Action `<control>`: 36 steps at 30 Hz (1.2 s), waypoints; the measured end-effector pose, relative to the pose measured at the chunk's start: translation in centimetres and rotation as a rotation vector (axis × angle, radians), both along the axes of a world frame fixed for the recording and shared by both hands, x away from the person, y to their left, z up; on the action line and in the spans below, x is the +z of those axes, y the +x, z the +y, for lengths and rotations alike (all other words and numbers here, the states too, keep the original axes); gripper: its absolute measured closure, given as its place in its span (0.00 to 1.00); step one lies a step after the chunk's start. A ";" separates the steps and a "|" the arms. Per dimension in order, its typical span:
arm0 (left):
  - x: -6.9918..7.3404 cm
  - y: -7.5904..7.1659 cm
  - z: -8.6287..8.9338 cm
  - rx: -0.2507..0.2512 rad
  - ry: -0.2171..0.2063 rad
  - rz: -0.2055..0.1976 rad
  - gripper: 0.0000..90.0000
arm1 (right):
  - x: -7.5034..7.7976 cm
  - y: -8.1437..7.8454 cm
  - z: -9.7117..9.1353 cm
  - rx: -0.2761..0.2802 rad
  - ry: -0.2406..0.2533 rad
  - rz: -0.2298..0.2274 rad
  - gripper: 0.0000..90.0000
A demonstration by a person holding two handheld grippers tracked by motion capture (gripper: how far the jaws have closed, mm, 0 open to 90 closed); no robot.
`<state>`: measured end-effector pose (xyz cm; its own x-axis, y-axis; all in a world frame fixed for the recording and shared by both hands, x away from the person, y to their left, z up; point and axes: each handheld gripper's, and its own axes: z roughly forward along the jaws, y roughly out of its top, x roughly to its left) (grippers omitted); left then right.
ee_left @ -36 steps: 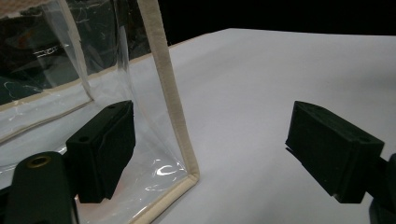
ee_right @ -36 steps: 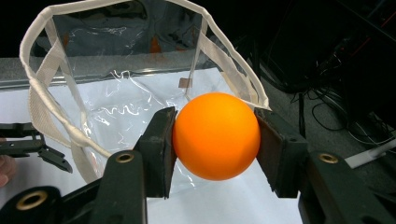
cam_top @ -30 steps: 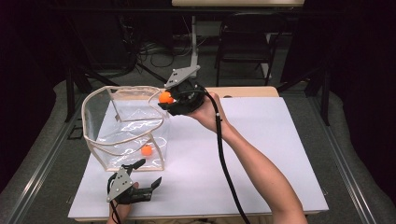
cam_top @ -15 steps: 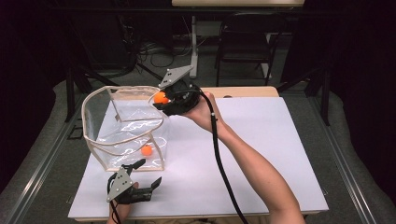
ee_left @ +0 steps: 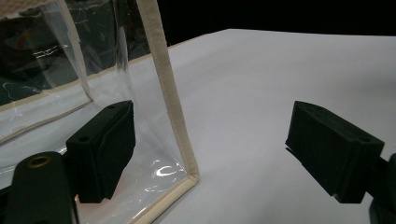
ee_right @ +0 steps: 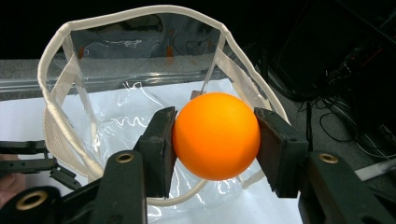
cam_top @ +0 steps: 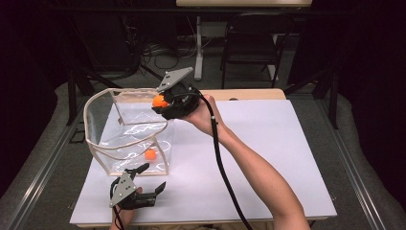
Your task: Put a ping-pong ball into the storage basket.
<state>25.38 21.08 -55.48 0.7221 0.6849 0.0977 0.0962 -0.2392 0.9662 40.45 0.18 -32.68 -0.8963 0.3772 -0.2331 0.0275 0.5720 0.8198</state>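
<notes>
Above the open mouth of the clear bag (cam_top: 127, 132), just inside its far right rim, the right gripper (cam_top: 162, 102) clamps an orange ball (ee_right: 216, 136) squarely between its two pads. A second orange ball (cam_top: 151, 154) already lies on the bottom of the bag, near its front right corner. The left gripper (cam_top: 149, 177) rests on the white surface (cam_top: 268, 158) at that same front corner, its jaws spread wide and holding nothing; one jaw stands against the clear wall of the bag, the other well out from it.

To do the drop well, I would carry the held ball further in over the middle of the bag, clear of the cream-edged rim, before letting go. Lowering it a little into the bag should keep it from bouncing out. The pads ought to part evenly so the ball falls straight. The bag looks light and floppy, so the left gripper could steady that corner if the walls sag.
</notes>
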 end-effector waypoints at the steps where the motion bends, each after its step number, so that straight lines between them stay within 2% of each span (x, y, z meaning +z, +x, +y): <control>1: 0.0 0.0 0.0 0.000 0.000 0.000 0.17 | 0.0 0.0 0.1 0.001 -0.002 -0.001 0.57; 36: 0.0 0.1 0.0 -0.003 -0.003 0.000 0.17 | -0.7 0.1 2.3 0.011 -0.018 0.002 0.57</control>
<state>25.47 21.09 -55.49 0.7241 0.6830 0.0956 0.0958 -0.2368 0.9668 40.55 2.50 -33.35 -0.9007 0.3633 -0.2383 0.0225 0.5868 0.8094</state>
